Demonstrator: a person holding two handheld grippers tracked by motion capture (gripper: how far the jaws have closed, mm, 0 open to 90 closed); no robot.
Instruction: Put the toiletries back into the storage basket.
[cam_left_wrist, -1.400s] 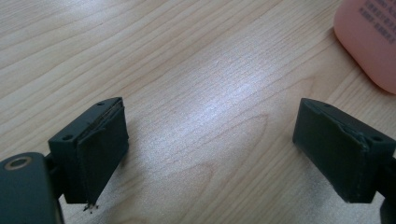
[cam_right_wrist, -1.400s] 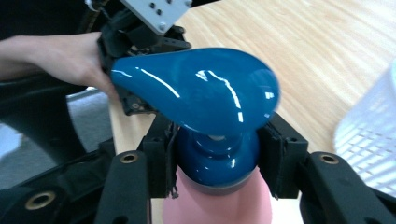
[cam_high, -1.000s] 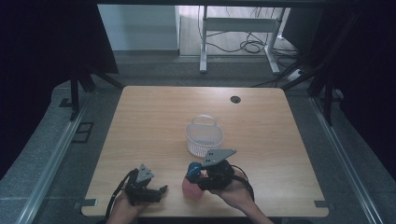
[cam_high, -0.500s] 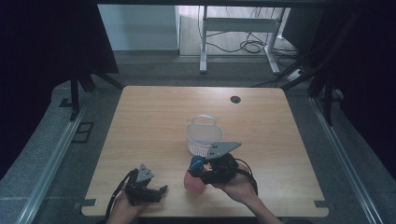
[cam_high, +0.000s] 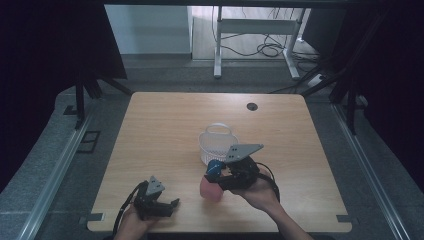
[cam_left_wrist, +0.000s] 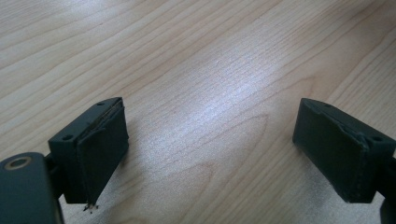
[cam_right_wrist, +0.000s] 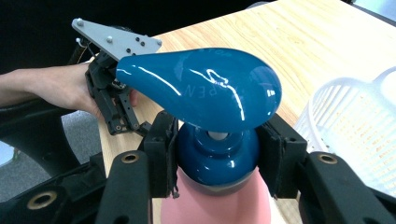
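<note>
A pink pump bottle (cam_high: 211, 188) with a blue pump head (cam_right_wrist: 201, 84) hangs just above the table's front, lifted by my right gripper (cam_high: 218, 176). The right gripper's (cam_right_wrist: 217, 151) jaws are shut on the bottle's blue collar (cam_right_wrist: 215, 156) below the pump head. A white mesh basket (cam_high: 218, 145) with a handle stands right behind the bottle, near the table's middle; its rim (cam_right_wrist: 355, 126) is at the right of the right gripper view. My left gripper (cam_high: 167, 206) rests low at the front left, and its jaws (cam_left_wrist: 210, 149) stand open over bare wood with nothing between them.
The wooden table (cam_high: 165, 125) has a dark cable hole (cam_high: 252, 106) at its back right. Dark curtains flank both sides. A white desk frame (cam_high: 255, 35) and cables lie on the floor beyond the table. The left hand (cam_right_wrist: 65, 88) holds its gripper at the table's front edge.
My right gripper has risen with the pump bottle and shifted slightly toward the basket. The left gripper has stayed where it was.
</note>
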